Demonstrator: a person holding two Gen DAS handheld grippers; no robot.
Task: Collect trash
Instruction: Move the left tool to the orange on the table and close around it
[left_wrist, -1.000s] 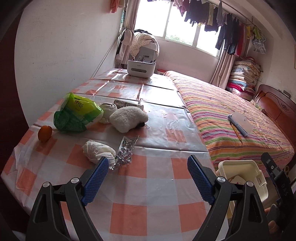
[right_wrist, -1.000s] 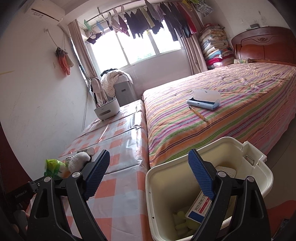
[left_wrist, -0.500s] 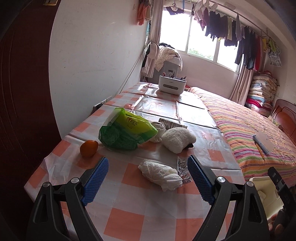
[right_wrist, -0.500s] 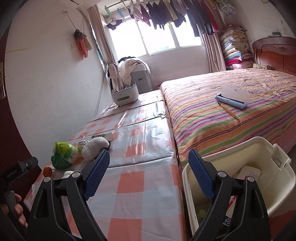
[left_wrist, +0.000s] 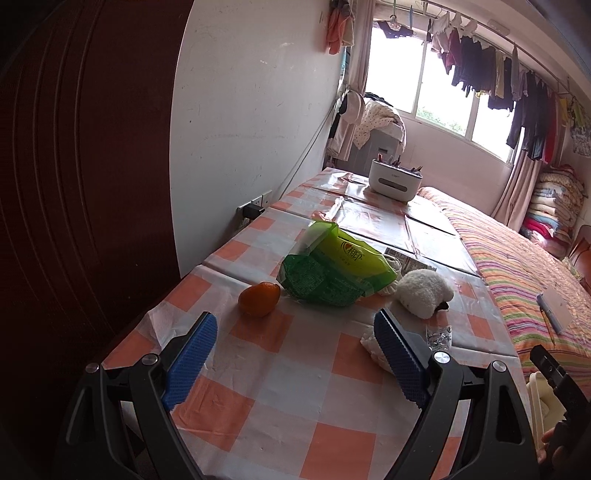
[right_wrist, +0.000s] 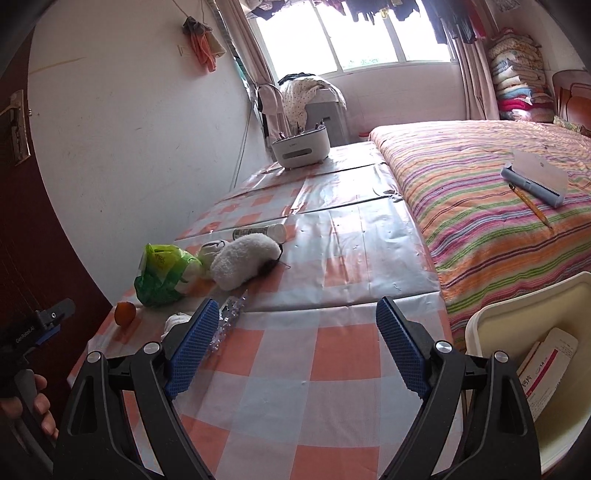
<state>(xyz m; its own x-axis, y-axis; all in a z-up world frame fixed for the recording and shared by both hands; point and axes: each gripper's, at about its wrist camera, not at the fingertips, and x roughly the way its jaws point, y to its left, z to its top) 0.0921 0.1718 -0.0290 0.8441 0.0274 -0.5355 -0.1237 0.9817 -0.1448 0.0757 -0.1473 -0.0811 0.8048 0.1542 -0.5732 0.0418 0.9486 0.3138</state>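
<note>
Both the left gripper (left_wrist: 295, 360) and right gripper (right_wrist: 295, 347) are held wide open and empty, so the crumpled tissue (left_wrist: 371, 349), half hidden behind the left gripper's right jaw, is probably best centred between the pads before squeezing, then dropped in the bin (right_wrist: 517, 314).

The left tool's right finger (left_wrist: 397, 360) is covering most of the crumpled white tissue (left_wrist: 369, 345). The picture's edge is cutting off the cream bin (right_wrist: 517, 314), and the box (right_wrist: 546, 362) inside is showing print too small to read.
</note>
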